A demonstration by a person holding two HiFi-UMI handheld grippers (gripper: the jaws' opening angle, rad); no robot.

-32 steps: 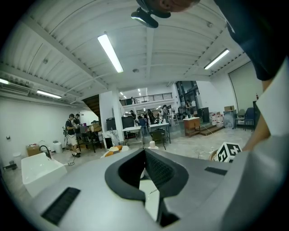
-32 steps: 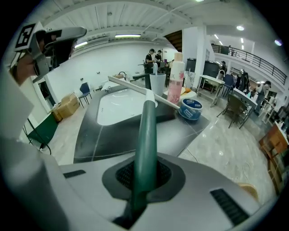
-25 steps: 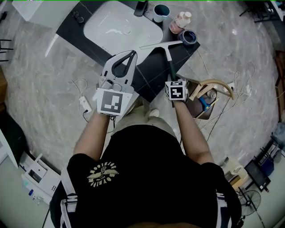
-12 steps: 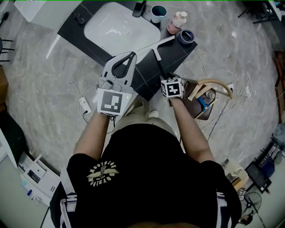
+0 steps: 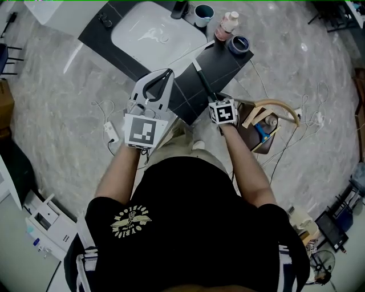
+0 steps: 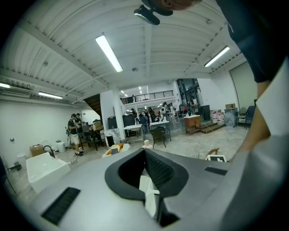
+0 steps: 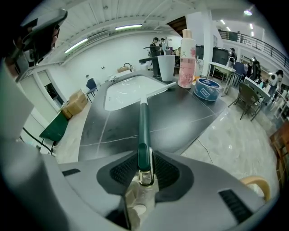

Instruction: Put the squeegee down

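The squeegee [image 5: 203,80] lies on the dark counter [image 5: 228,65], its green handle [image 7: 143,131] pointing back at me and its blade [image 7: 158,90] at the rim of the white sink [image 5: 154,34]. My right gripper [image 5: 215,98] points steeply down at the counter's near edge. Its jaws are closing, with the handle's end between the pads [image 7: 124,171] and thin gaps on both sides, so they do not press on it [image 7: 144,155]. My left gripper [image 5: 165,73] hovers shut and empty over the counter's left part, its tips together [image 6: 145,151].
A teal cup [image 5: 203,14], a pink bottle [image 5: 228,24] and a roll of blue tape [image 5: 240,44] stand along the counter's far side. A faucet [image 5: 181,8] sits behind the sink. On the floor to the right are a wooden basket [image 5: 265,128] and loose cables [image 5: 308,114].
The squeegee has swung from standing nearly straight out of my right gripper to lying across the counter with its blade at the sink rim. The right gripper moved a little left.
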